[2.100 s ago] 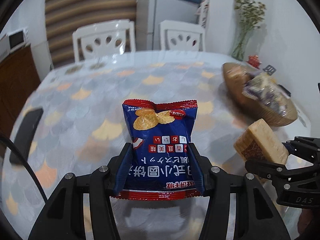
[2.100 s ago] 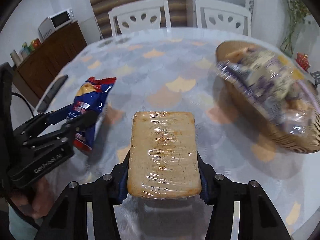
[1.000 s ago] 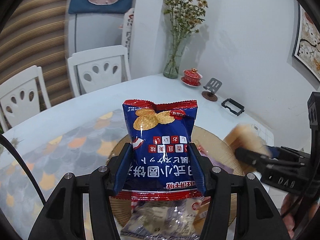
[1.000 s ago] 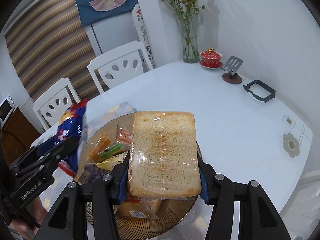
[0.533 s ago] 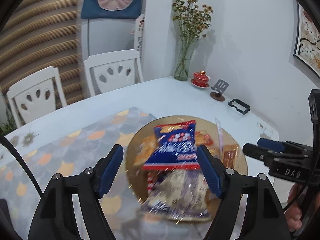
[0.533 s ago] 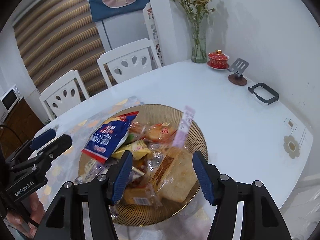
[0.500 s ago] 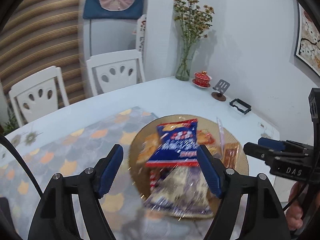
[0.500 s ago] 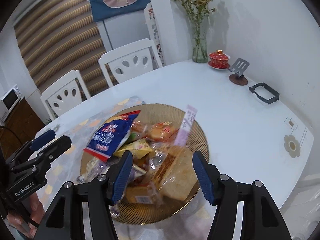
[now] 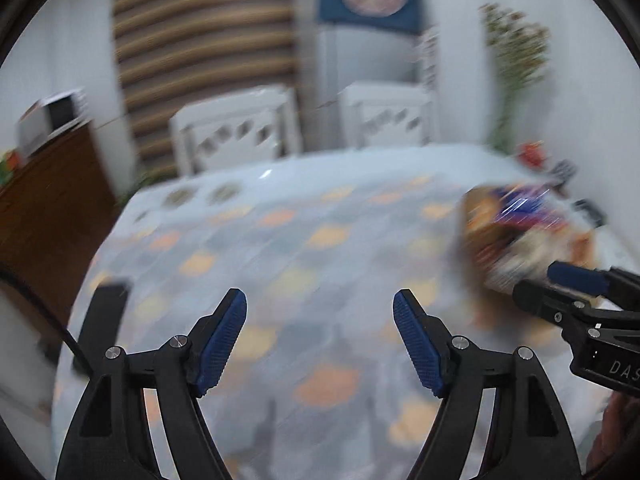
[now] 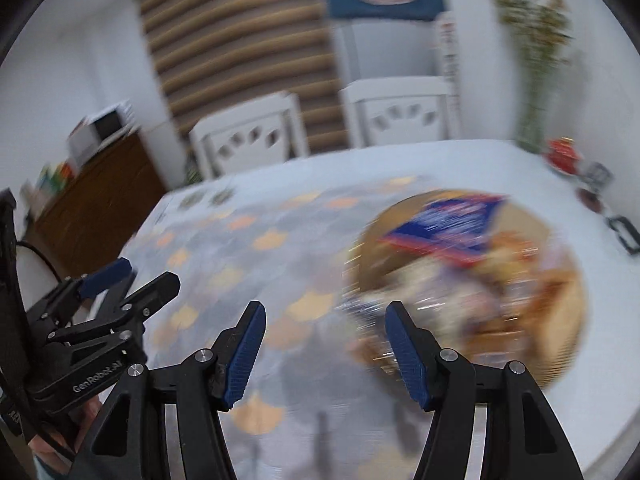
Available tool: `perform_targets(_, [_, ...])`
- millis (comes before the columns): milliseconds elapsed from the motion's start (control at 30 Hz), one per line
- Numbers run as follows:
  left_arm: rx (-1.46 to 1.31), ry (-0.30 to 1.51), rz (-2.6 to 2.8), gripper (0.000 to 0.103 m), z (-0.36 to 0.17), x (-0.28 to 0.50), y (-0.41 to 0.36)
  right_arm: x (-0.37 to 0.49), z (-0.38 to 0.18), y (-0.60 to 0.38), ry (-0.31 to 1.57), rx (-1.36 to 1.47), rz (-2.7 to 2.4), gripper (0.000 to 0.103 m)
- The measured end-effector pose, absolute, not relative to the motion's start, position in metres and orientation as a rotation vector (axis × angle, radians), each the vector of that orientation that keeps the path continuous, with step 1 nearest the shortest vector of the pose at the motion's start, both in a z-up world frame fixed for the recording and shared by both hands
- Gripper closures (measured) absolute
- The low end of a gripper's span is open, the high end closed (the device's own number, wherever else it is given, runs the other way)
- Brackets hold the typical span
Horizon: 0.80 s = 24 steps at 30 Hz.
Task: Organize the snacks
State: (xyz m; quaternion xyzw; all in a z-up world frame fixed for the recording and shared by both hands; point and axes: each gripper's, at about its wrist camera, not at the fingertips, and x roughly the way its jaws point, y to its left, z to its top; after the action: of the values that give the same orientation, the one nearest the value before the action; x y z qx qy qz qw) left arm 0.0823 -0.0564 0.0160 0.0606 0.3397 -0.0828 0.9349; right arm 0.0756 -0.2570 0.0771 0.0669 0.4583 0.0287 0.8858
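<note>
The round woven basket (image 10: 564, 308) full of wrapped snacks sits on the table, blurred by motion. A blue and red snack bag (image 10: 448, 222) lies on top of the pile. In the left wrist view the same basket (image 9: 476, 216) is at the right edge. My left gripper (image 9: 320, 318) is open over the patterned tablecloth with nothing between its blue pads. My right gripper (image 10: 325, 328) is open too and empty, hanging just left of the basket. Each gripper shows in the other's view: the right gripper (image 9: 576, 284) and the left gripper (image 10: 116, 280).
The patterned tablecloth (image 9: 280, 248) covers the near half of the white table. A dark flat object (image 9: 102, 312) lies near the table's left edge. Two white chairs (image 10: 248, 136) stand behind it. A vase of dried flowers (image 10: 532, 120) and a red lidded cup (image 10: 564, 152) stand at the far right.
Both grippers let go of their snacks over the basket: the blue bag and the wrapped bread now lie in it. Both have since swung left, away from the basket, over the tablecloth.
</note>
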Motion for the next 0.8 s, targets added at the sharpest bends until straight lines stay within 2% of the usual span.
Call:
perform_targets(133, [0.087,0.75,-0.068,0.028,-0.031,0.075,-0.018,0.085,0.019,-0.216,1.009,0.076,0.111,0.043])
perform_targets(300, [0.06,0.779,-0.014,0.028,-0.065,0.074,-0.001,0.09,-0.023,-0.199,1.059,0.028,0.113,0.043])
perform_targets(467, [0.078,0.755,0.001,0.028,-0.068,0.069,-0.003,0.088,-0.031,-0.197,1.068,0.029,0.103,0.043])
perform_targets(800, [0.046,0.838,0.019,0.026,-0.078,0.079,0.005,0.088,-0.034,-0.201,1.074,0.05,0.075,0.041])
